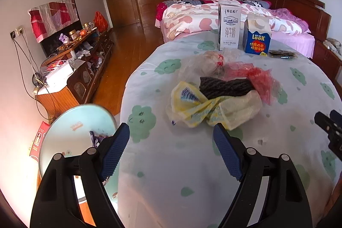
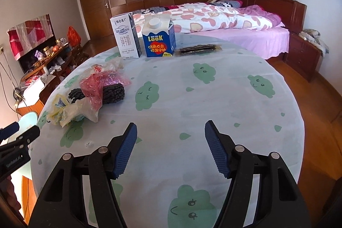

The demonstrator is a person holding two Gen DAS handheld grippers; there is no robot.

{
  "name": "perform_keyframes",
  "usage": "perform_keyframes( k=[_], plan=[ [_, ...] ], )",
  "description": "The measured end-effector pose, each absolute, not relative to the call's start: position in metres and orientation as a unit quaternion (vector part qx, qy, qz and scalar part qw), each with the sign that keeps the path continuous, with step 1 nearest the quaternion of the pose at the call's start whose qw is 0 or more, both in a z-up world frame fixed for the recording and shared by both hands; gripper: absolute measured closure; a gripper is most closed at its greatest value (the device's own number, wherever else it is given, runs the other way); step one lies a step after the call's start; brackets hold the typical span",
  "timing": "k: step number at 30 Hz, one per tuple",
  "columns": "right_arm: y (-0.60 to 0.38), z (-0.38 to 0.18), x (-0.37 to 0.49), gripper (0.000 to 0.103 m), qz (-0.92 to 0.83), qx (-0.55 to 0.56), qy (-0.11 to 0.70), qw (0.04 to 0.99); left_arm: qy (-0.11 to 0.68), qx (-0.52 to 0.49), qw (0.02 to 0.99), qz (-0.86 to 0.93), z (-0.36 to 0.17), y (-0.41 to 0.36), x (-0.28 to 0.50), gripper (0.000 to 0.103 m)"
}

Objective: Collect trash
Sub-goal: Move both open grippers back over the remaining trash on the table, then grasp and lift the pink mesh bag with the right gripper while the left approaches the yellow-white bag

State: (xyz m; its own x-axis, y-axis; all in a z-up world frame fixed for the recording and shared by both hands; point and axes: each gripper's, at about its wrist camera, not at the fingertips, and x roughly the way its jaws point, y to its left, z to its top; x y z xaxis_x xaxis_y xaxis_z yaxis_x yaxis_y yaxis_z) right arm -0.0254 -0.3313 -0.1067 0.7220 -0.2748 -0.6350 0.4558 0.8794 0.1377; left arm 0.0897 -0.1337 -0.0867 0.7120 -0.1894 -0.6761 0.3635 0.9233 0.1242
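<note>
Desk (image 2: 213,99): bag pile (image 2: 85,99) at left — two cartons (image 2: 159,37) behind
Bed (image 2: 235,22): beyond the desk

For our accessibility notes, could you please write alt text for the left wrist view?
The open left tool points at a pile of crumpled plastic bags on a round table; two cartons stand behind, and a bin sits lower left.

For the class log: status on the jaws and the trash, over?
Left gripper and right gripper: jaws open, empty. Bag pile on the table, untouched, just ahead of the left. Two cartons behind; path clear.
</note>
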Motion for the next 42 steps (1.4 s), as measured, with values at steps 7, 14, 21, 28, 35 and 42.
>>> perform_keyframes(
  k=[7, 14, 21, 28, 35, 42],
  plan=[
    [-0.341, -0.115, -0.024, 0.037, -0.196, 0.165, 0.327, 0.910, 0.399, 0.063, 0.900, -0.164, -0.099, -0.156, 0.141, 0.024],
    [-0.344, -0.119, -0.024, 0.037, -0.186, 0.176, 0.331, 0.908, 0.421, 0.059, 0.891, -0.160, -0.122, -0.165, 0.147, 0.037],
    [-0.341, -0.120, -0.023, 0.037, -0.185, 0.175, 0.333, 0.908, 0.394, 0.099, 0.899, -0.163, -0.115, -0.168, 0.128, 0.054],
    [-0.341, -0.120, -0.022, 0.037, -0.186, 0.169, 0.334, 0.908, 0.388, 0.093, 0.898, -0.187, -0.109, -0.153, 0.105, 0.090],
    [-0.338, -0.120, -0.021, 0.037, -0.191, 0.159, 0.335, 0.909, 0.387, 0.073, 0.898, -0.195, -0.099, -0.130, 0.088, 0.097],
    [-0.331, -0.116, -0.022, 0.038, -0.173, 0.155, 0.316, 0.920, 0.381, 0.064, 0.904, -0.183, -0.091, -0.113, 0.083, 0.098]
  ],
)
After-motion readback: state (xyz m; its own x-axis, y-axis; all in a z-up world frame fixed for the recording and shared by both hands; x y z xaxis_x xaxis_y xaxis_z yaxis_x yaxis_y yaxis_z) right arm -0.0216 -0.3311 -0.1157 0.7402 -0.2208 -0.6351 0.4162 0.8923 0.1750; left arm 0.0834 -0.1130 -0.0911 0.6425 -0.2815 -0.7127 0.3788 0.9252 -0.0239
